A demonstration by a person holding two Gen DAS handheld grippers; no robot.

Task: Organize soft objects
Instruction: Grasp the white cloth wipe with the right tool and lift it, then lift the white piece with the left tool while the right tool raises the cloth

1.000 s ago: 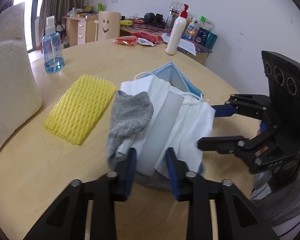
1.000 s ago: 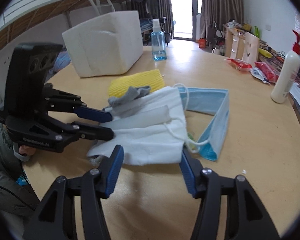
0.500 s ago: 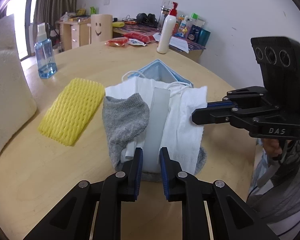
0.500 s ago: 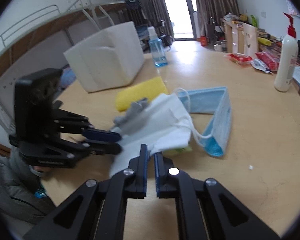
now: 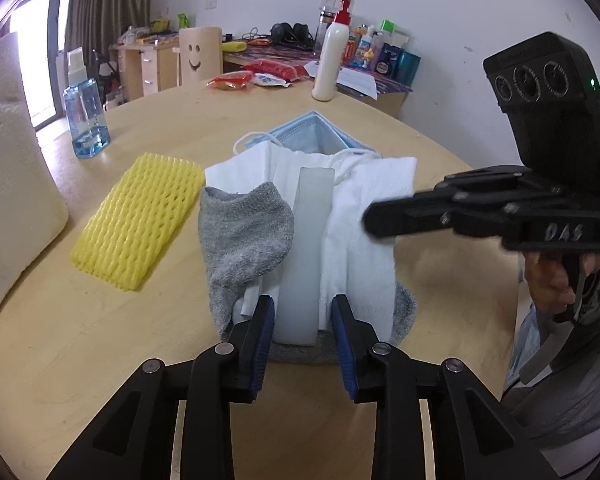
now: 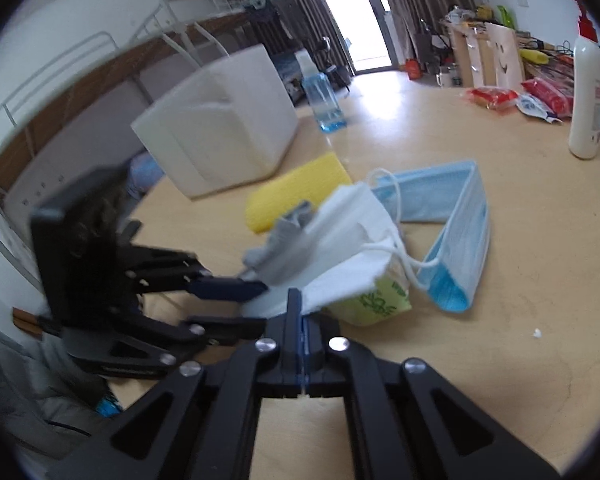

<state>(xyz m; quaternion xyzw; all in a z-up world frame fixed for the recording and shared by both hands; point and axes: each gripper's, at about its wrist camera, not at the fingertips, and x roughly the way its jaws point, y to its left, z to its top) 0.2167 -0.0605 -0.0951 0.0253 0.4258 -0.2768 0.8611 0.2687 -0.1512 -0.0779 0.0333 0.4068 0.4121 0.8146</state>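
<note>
Lifting one edge of the white cloth (image 6: 352, 276) off the tabletop (image 6: 520, 360), our right tongs (image 6: 302, 312) are clenched on it. Left tongs (image 5: 303, 316) have just been opening, straddling the pale strip (image 5: 306, 256) without pressing. Grey sock (image 5: 240, 240) lies beside.

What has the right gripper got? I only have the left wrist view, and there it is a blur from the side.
Observer: The right gripper is shut on the edge of the white cloth, and that edge is raised.
Operator: Anything under the cloth?
Observer: Yes, a yellow-green packet shows under the raised edge.
Operator: Where does the mask end on your side?
Observer: The mask stands on edge, bent in a V. Its near end rests on the table beside the packet, apart from the gripper.
</note>
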